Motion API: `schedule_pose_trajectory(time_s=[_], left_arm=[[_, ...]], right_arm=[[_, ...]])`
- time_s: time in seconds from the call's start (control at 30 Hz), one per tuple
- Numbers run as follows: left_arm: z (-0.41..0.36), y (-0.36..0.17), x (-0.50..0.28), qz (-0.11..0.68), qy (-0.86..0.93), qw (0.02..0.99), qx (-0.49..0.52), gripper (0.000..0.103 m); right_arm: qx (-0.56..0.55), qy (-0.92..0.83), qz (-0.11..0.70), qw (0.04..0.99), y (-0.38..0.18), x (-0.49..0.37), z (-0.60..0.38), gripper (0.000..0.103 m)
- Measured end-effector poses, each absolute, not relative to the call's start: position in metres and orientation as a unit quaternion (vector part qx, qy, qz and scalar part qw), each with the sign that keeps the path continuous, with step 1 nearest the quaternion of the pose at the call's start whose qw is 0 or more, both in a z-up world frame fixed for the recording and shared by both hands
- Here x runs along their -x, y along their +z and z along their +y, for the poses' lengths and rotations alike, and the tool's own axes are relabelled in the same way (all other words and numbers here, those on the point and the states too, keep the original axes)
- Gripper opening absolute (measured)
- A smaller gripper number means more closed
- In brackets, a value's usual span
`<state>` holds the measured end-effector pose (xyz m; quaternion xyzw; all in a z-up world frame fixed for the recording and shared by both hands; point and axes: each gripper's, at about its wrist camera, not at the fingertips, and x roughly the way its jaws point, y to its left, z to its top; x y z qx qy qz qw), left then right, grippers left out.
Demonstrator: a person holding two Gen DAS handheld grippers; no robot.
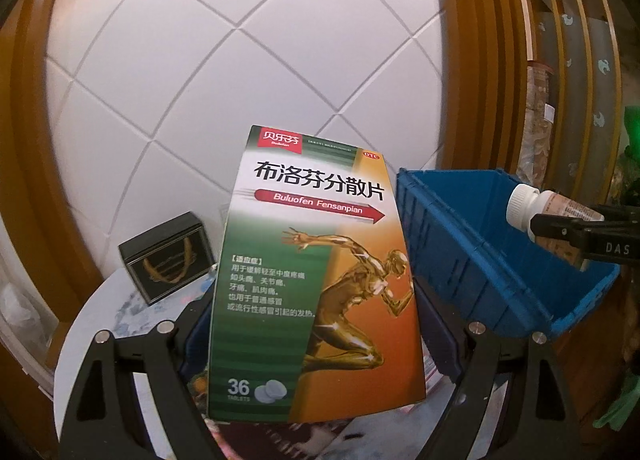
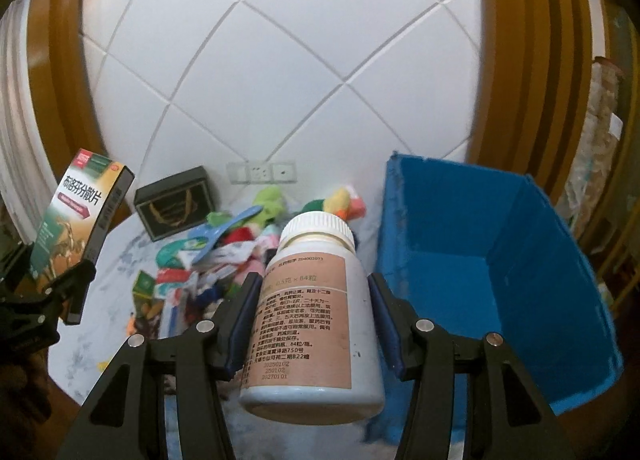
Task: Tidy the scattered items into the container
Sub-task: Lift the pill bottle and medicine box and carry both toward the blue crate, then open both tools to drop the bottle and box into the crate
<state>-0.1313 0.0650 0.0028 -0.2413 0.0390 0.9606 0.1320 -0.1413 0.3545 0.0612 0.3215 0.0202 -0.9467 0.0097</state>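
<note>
My left gripper (image 1: 312, 306) is shut on a green and orange medicine box (image 1: 316, 260), held upright above the table. The right wrist view shows that medicine box (image 2: 80, 212) at the far left in the left gripper (image 2: 48, 272). My right gripper (image 2: 312, 280) is shut on a white pill bottle (image 2: 316, 320) with a pink label, cap pointing away. The open blue bin (image 2: 500, 260) stands just right of the bottle. From the left wrist, the pill bottle (image 1: 524, 204) and right gripper (image 1: 560, 220) hang over the blue bin (image 1: 480, 252).
A pile of small packets, toys and a blue spoon (image 2: 240, 252) lies on the round marbled table (image 2: 116, 268). A black box with a gold emblem (image 2: 176, 200) stands at the back left. White tiled wall and wooden frames lie behind.
</note>
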Motion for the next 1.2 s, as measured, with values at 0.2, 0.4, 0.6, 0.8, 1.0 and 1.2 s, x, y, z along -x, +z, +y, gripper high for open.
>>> schedule_pose_trajectory(time_s=[0.2, 0.4, 0.6, 0.8, 1.0, 1.2], left_arm=[[0.125, 0.013, 0.146, 0.049, 0.959, 0.150, 0.234, 0.087], [0.181, 0.016, 0.163, 0.047, 0.950, 0.188, 0.244, 0.087], [0.243, 0.024, 0.174, 0.069, 0.941, 0.231, 0.237, 0.087], [0.299, 0.023, 0.186, 0.088, 0.926, 0.274, 0.244, 0.087], [0.349, 0.018, 0.200, 0.099, 0.907, 0.313, 0.265, 0.087], [0.390, 0.020, 0.206, 0.117, 0.894, 0.342, 0.265, 0.087]], right_arm=[[-0.325, -0.946, 0.012, 0.000, 0.069, 0.154, 0.415, 0.052], [-0.325, -0.945, -0.002, -0.022, 0.072, 0.161, 0.470, 0.052], [-0.326, -0.944, -0.016, -0.050, 0.069, 0.161, 0.516, 0.052], [-0.329, -0.940, -0.036, -0.078, 0.059, 0.158, 0.558, 0.052], [-0.337, -0.933, -0.059, -0.108, 0.047, 0.156, 0.597, 0.052], [-0.343, -0.927, -0.076, -0.131, 0.037, 0.153, 0.626, 0.052]])
